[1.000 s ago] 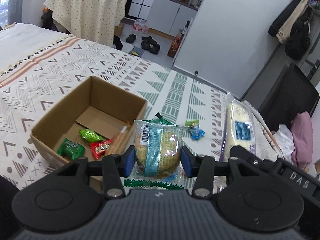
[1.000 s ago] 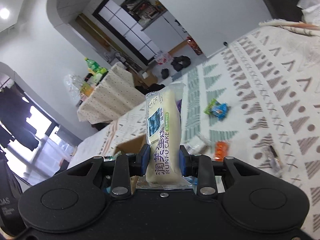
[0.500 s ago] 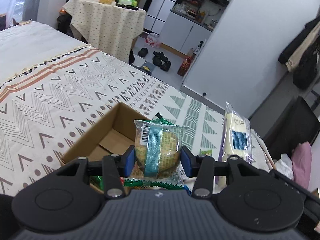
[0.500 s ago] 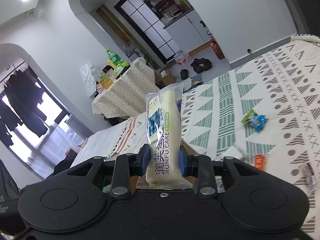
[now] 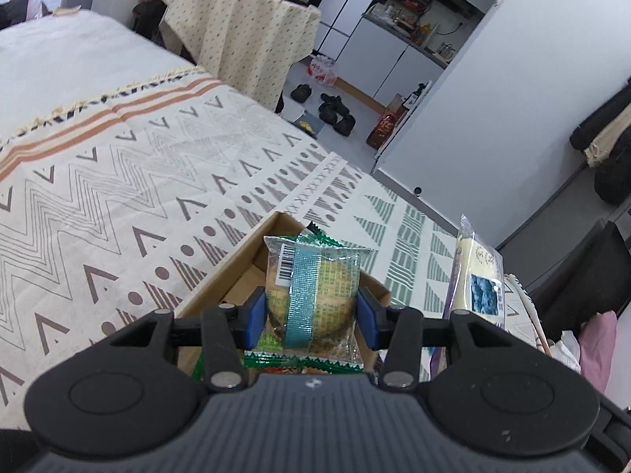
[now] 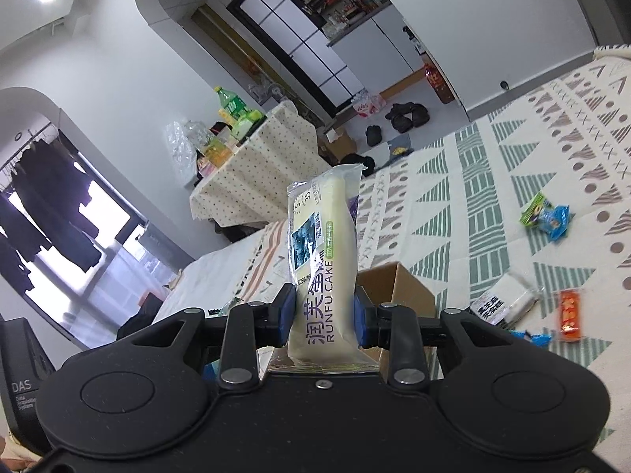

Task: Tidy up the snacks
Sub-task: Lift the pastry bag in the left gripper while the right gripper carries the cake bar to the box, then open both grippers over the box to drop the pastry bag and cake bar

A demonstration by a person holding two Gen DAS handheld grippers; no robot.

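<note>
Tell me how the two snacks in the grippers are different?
The round cake in the left gripper is short and plump, browner, with a blue stripe down its clear wrapper; the long cake in the right gripper is tall, slim and pale, with big printed letters. The round cake hangs over the box; the long cake stands upright beside it. Both are wrapped and clamped between blue pads.

Cardboard box (image 6: 398, 287) on the bedspread (image 6: 552, 149), 4 loose snack packets (image 6: 546, 218) to its right.
</note>
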